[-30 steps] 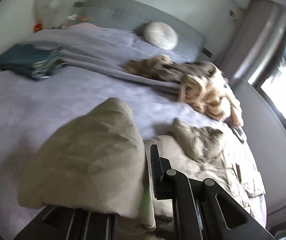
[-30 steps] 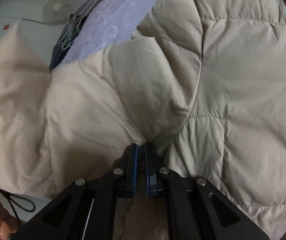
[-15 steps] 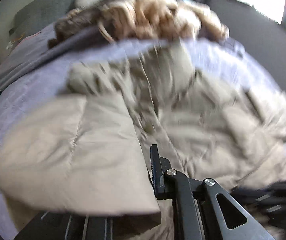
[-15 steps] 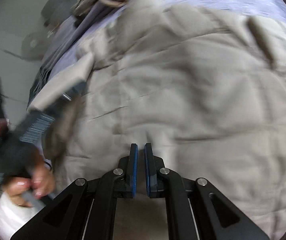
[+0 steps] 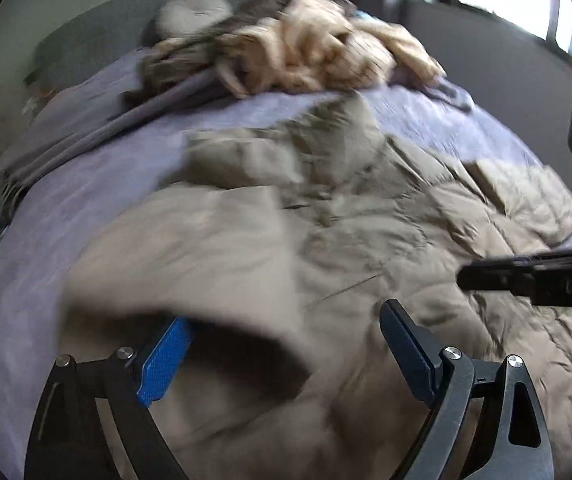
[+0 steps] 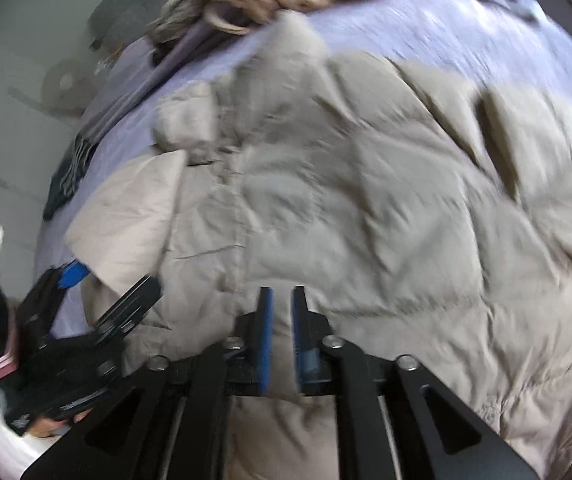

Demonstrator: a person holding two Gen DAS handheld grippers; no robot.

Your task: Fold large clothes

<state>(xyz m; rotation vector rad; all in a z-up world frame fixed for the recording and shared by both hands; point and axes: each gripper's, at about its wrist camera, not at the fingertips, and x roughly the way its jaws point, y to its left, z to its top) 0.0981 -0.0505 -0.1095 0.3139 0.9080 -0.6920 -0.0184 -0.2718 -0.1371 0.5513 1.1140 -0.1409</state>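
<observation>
A large beige quilted coat [image 5: 366, 240] lies spread on the lilac bed; it also fills the right wrist view [image 6: 386, 208]. My left gripper [image 5: 286, 344] is open, its jaws wide apart, just above a folded-over beige sleeve [image 5: 190, 256] that has dropped from it. My right gripper [image 6: 280, 304] hovers over the coat's lower middle with its jaws slightly parted and nothing between them. The left gripper shows at the lower left of the right wrist view [image 6: 98, 300]; the right gripper shows at the right edge of the left wrist view [image 5: 534, 280].
A heap of tan and brown clothes [image 5: 298, 52] lies at the head of the bed by a round pillow [image 5: 190, 12]. A grey blanket [image 5: 98, 136] and a dark folded garment [image 6: 66, 176] lie at the left. A window [image 5: 526, 4] is at the right.
My left gripper carried the sleeve over the coat, then opened and let it go. My right gripper let go of the coat and parted slightly. The coat now lies flatter.
</observation>
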